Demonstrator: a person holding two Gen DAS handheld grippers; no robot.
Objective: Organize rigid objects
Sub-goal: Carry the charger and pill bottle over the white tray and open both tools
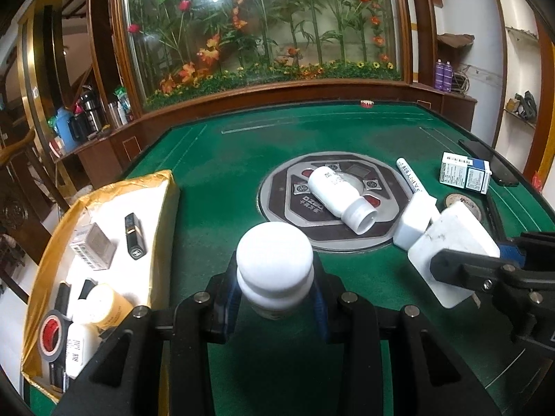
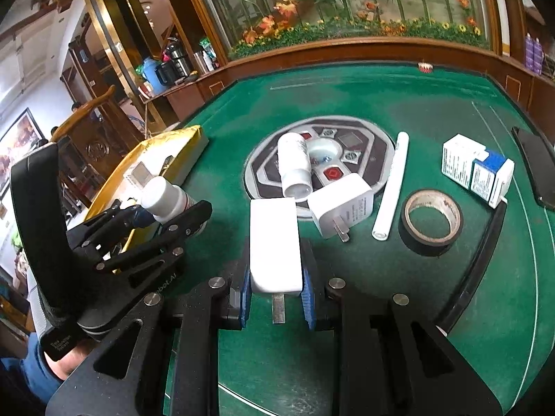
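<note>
Table (image 2: 364,79): green felt, with a round control panel (image 1: 329,201) in its middle.
Box (image 1: 104,208): gold rim, white lining, at the left edge of the table; it already holds a lipstick (image 1: 133,235), a small silver box, a red-core tape roll and some bottles.
Left gripper (image 1: 275,291): jaws clamped on the neck of a white capped bottle (image 1: 275,260), which is lifted above the felt, just beside the box.
Right gripper (image 2: 275,291): jaws clamped on a flat white adapter (image 2: 274,242), with its metal prongs toward the camera.
Things left on table: an open white bottle (image 2: 293,166) lying on the panel, a white charger plug (image 2: 341,204), a white tube (image 2: 392,187), a black tape roll (image 2: 432,222), a blue-white carton (image 2: 477,168).
Step in hand: both picks seem done; carrying to the box is next.
Next move: I judge the left gripper must swing over the box rim and lower the bottle before releasing; the right gripper follows.
</note>
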